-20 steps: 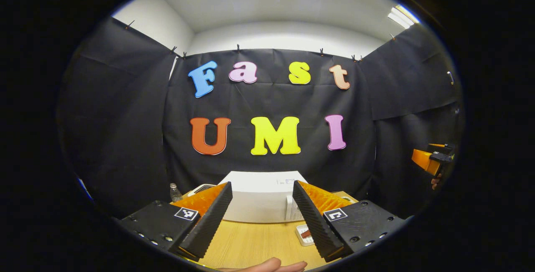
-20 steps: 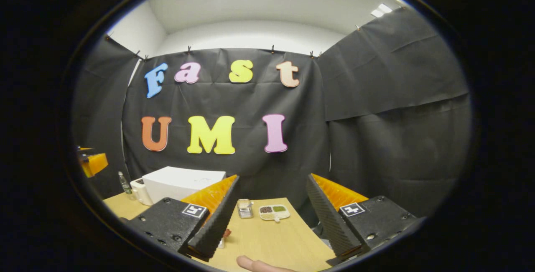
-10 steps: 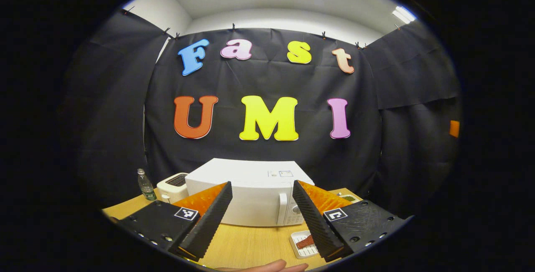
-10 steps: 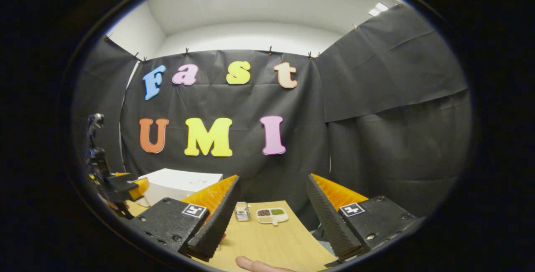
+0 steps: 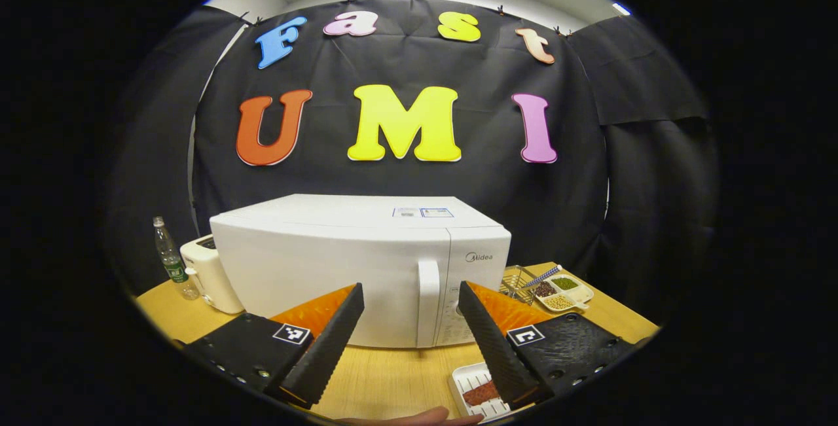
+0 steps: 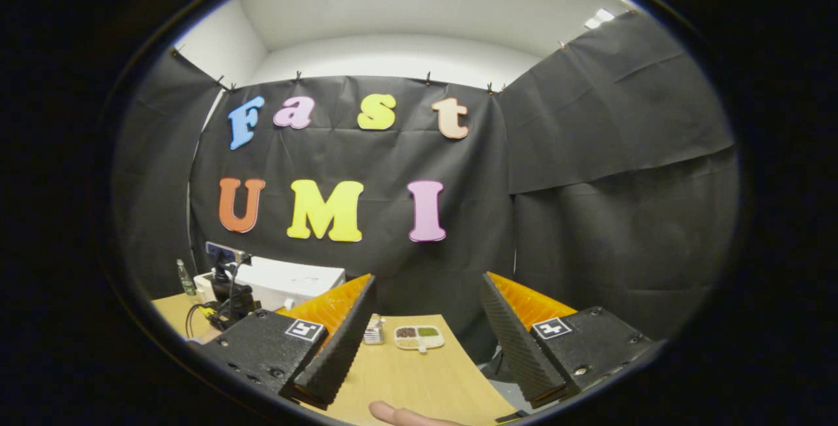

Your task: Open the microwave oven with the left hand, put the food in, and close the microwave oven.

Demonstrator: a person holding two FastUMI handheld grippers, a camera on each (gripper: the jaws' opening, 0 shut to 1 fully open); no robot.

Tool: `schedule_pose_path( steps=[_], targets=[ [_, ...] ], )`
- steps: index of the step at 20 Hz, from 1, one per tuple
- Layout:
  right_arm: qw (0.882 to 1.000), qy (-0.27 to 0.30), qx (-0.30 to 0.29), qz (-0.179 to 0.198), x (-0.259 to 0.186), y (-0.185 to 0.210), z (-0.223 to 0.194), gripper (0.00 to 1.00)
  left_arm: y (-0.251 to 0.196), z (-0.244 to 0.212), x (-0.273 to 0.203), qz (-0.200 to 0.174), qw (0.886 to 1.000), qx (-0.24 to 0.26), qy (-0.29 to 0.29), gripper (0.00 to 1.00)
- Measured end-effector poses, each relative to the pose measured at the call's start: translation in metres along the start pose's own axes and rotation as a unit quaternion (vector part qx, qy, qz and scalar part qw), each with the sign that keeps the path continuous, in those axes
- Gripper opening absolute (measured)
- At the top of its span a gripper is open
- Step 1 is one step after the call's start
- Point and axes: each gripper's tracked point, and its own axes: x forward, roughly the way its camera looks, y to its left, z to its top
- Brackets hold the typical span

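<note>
Two grippers: both are seen with jaws spread wide and nothing held between them.
Table (image 5: 393,380): a wooden top is seen across the lower part of the left gripper view, and again at the lower centre of the right gripper view.
Microwave oven (image 5: 340,269): a white box is placed at the centre of the left gripper view, on the table, with its door shut; it is also seen at the lower left of the right gripper view (image 6: 288,282), partly hidden.
Door handle (image 5: 427,301): a white upright bar is set on the oven front, framed between the two fingers of the left gripper.
Left gripper (image 5: 409,341): it is held low in the frame, just in front of the oven, apart from the handle; it is seen from behind at the lower left of the right gripper view (image 6: 229,298).
Right gripper (image 6: 422,347): it is held above the near table edge, well apart from the oven.
Toaster (image 5: 209,275): a white one is placed just left of the oven.
Food tray (image 5: 478,390): a white tray with a reddish-brown piece is laid on the table at the lower right, partly hidden by the finger of the left gripper.
Divided dish (image 5: 563,290): a small dish of grains is placed right of the oven, beside a wire rack (image 5: 517,279).
Bottle (image 5: 171,266): a clear one is stood at the left, beside the toaster.
</note>
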Motion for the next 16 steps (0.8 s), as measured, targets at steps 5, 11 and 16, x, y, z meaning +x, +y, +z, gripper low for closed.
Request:
schedule_pose_path(
  steps=[5,11,16],
  targets=[
    [1.0,0.012,-0.007,-0.002,0.003,-0.01,-0.013,0.92,-0.005,-0.035,0.039,0.014,1.0,0.017,0.021,0.93],
    [1.0,0.009,-0.012,0.004,0.004,-0.019,-0.023,0.92,-0.004,-0.057,0.064,0.023,0.999,-0.008,0.039,0.93],
    [1.0,0.027,-0.005,0.013,0.004,-0.018,-0.036,0.92,-0.002,-0.058,0.067,0.028,0.999,0.013,0.033,0.77]
  ],
)
